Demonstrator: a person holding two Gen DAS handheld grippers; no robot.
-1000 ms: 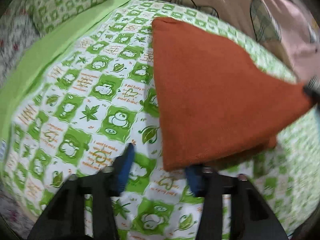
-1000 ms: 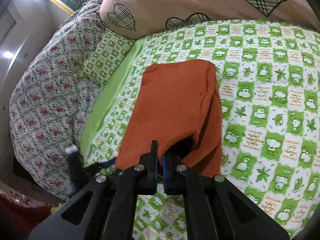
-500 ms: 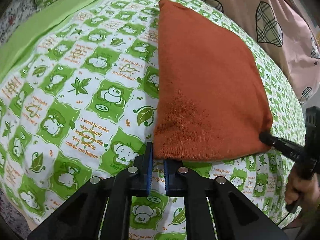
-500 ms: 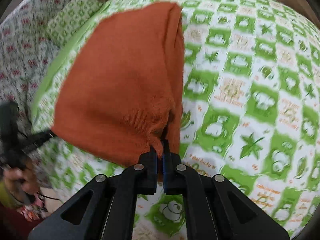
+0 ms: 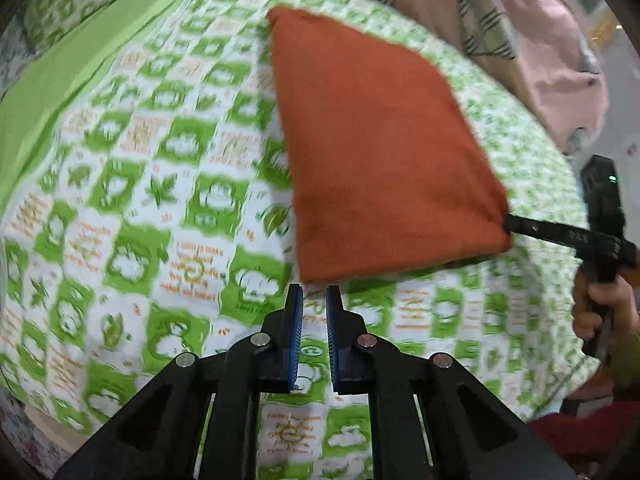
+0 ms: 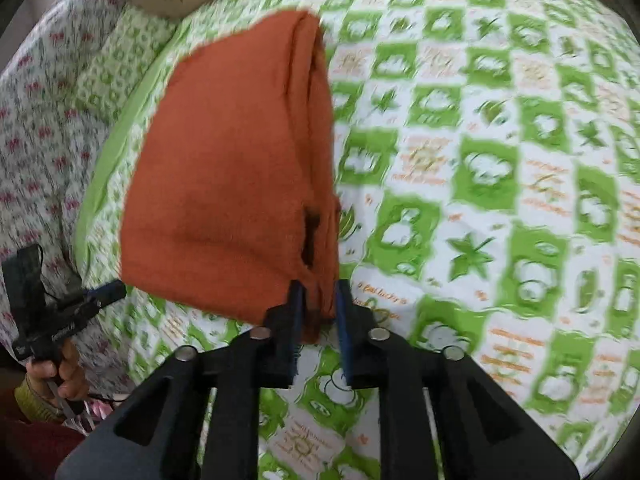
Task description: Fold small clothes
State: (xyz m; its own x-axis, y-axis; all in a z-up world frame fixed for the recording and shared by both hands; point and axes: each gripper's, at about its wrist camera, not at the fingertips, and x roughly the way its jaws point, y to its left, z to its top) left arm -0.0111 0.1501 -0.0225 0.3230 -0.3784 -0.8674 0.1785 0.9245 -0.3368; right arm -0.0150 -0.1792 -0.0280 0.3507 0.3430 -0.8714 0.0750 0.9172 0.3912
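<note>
**Two claws at the near edge of a folded orange cloth**

Two claws point down at a bed covered by a green-and-white cartoon-print sheet (image 5: 120, 208). The folded rust-orange cloth (image 5: 380, 152) lies flat on that sheet, in several layers whose edges show along its right side in the right wrist view. The left claw (image 5: 311, 300) sits just short of the cloth's near left corner, its blue pads narrowly apart with nothing between them. The right claw (image 6: 320, 300) is opening, its pads either side of the cloth's near right corner, which still lies between them. A pink pillow with plaid hearts (image 5: 520, 40) lies beyond the cloth.
</note>
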